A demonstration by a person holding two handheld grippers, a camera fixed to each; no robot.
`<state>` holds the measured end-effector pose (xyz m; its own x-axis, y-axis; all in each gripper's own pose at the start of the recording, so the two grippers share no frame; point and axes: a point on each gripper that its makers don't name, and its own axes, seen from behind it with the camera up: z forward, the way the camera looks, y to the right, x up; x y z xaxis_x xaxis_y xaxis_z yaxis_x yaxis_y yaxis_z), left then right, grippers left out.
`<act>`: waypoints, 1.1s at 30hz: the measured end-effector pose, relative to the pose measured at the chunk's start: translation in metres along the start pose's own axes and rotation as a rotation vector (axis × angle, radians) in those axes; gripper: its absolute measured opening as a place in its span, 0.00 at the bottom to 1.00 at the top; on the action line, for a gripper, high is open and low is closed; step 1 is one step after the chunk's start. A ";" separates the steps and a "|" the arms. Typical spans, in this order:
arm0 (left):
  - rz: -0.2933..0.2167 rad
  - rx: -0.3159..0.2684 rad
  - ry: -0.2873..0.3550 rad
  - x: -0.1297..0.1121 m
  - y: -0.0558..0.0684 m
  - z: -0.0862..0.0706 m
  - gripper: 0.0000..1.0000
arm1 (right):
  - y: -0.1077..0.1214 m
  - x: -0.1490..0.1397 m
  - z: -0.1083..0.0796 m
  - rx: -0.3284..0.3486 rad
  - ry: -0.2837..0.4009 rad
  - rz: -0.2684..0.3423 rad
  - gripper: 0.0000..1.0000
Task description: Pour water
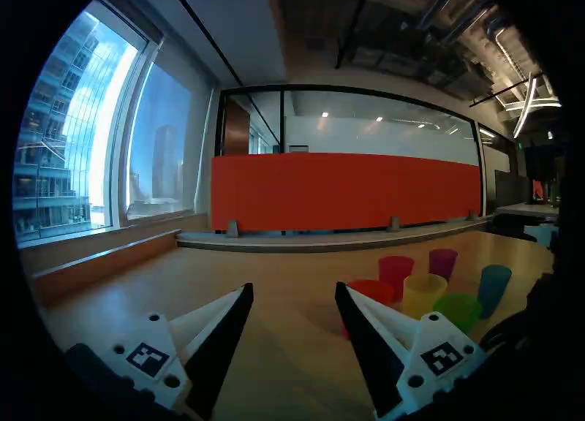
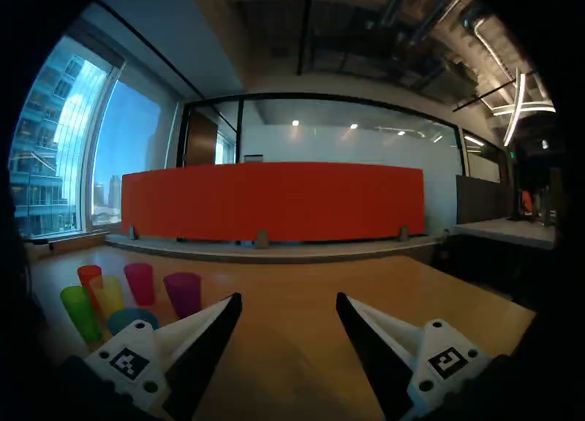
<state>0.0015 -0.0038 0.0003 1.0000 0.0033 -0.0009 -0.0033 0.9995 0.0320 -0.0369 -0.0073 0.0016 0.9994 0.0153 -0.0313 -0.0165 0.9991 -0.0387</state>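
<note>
In the left gripper view, tall windows [image 1: 88,143] line the left wall, with towers and blue sky beyond them. A long orange partition [image 1: 344,191] stands along the far edge of the wooden table [image 1: 219,275], with glass walling above it. The left gripper [image 1: 292,289] hangs over bare tabletop, its jaws spread wide and holding nothing. To its right the plastic cups stand close together on the table. The red cup [image 1: 369,289] is just behind the right finger. Beyond it are the pink cup [image 1: 395,269], the yellow cup [image 1: 424,293], the purple cup [image 1: 442,262] and the green cup [image 1: 457,308], with the teal cup [image 1: 494,286] farthest right. Strip lights [image 1: 530,103] glow under the open ceiling at far right.

In the right gripper view the cups sit at the near left of the table, the teal one partly hidden behind the left finger. The right gripper [image 2: 289,298] is also wide open and empty above bare wood. A second desk [image 2: 504,231] stands at the far right.
</note>
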 end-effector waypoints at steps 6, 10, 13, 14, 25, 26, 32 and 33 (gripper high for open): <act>0.000 0.000 0.000 0.000 0.000 0.000 0.82 | 0.002 -0.001 0.000 -0.006 0.002 0.003 1.00; 0.000 0.000 0.000 0.000 0.000 0.000 0.82 | 0.001 0.000 -0.001 -0.008 0.006 -0.003 1.00; 0.000 0.000 0.000 0.000 0.000 0.000 0.82 | 0.000 0.000 -0.002 -0.007 0.008 -0.007 1.00; 0.000 0.000 0.000 0.000 0.000 0.000 0.82 | 0.000 0.000 -0.002 -0.006 0.009 -0.007 1.00; 0.000 0.000 0.000 0.000 0.000 0.001 0.82 | -0.003 0.000 -0.004 0.002 0.008 -0.006 1.00; 0.000 0.000 0.000 0.000 0.000 0.001 0.82 | -0.003 0.000 -0.004 0.002 0.009 -0.006 1.00; 0.000 0.000 0.000 0.000 0.000 0.001 0.82 | -0.004 0.000 -0.006 0.003 0.009 -0.006 1.00; 0.000 0.000 0.000 0.000 0.000 0.001 0.82 | -0.004 0.000 -0.006 0.003 0.008 -0.006 1.00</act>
<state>0.0015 -0.0037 0.0011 1.0000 0.0035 -0.0009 -0.0035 0.9995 0.0318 -0.0370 -0.0112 -0.0042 0.9992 0.0089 -0.0394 -0.0104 0.9993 -0.0361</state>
